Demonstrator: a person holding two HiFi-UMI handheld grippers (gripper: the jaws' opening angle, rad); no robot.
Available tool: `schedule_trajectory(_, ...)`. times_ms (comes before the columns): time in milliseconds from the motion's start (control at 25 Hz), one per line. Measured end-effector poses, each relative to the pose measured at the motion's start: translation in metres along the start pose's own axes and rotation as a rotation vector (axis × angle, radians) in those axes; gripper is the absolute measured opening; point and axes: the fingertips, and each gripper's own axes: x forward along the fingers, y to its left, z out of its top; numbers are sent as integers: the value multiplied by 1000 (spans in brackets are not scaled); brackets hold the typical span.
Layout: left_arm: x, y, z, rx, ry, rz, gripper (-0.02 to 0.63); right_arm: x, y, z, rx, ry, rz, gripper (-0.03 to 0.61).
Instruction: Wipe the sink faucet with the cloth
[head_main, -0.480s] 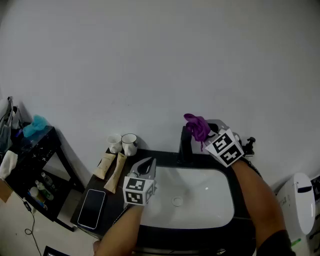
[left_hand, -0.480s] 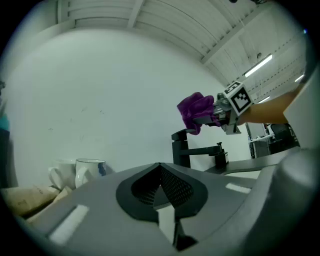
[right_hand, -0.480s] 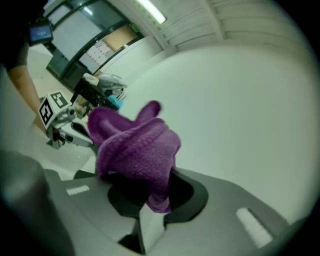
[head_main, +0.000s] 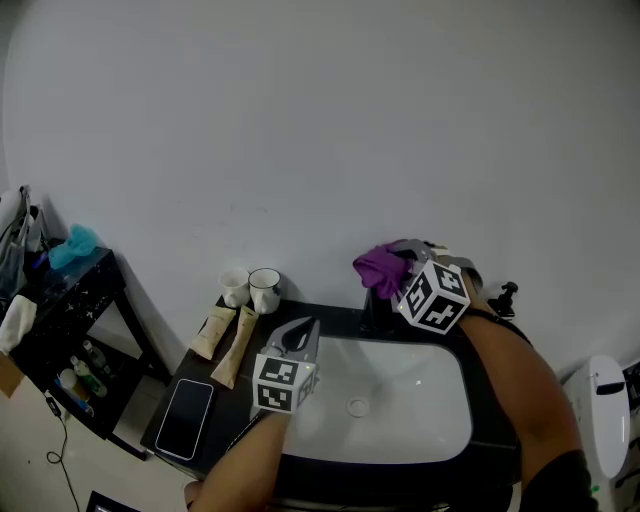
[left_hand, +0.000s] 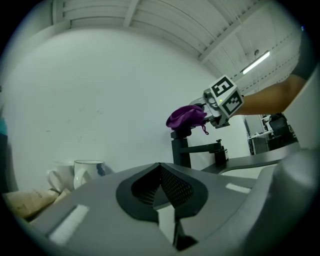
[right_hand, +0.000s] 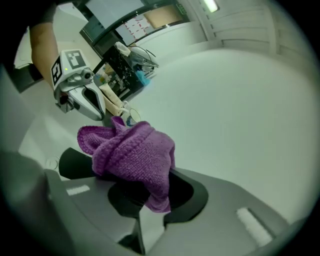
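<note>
The right gripper (head_main: 398, 264) clamps the purple knitted cloth (right_hand: 131, 152), seemingly soft, light and best held mid-bunch, atop the black sink faucet (left_hand: 182, 148) at the far side, while the left gripper (left_hand: 161, 186) hovers closed, empty.

A washroom: a white sink (head_main: 440, 420) set in a dark table (head_main: 335, 320), a black faucet (head_main: 372, 308) behind it, mugs (head_main: 264, 288) and tubes (head_main: 213, 332) alongside.

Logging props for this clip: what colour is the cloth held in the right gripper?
Purple, with a knitted texture: the cloth shows best in the right gripper view.
</note>
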Motion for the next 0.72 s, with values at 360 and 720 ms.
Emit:
schedule_trajectory(360,0,2,-4,6,14,5,17,-58,44,35,-49,-88,8,61)
schedule_trajectory(720,1,5,-8,9,38,16,17,-91,82,31,-28,-84,34,61)
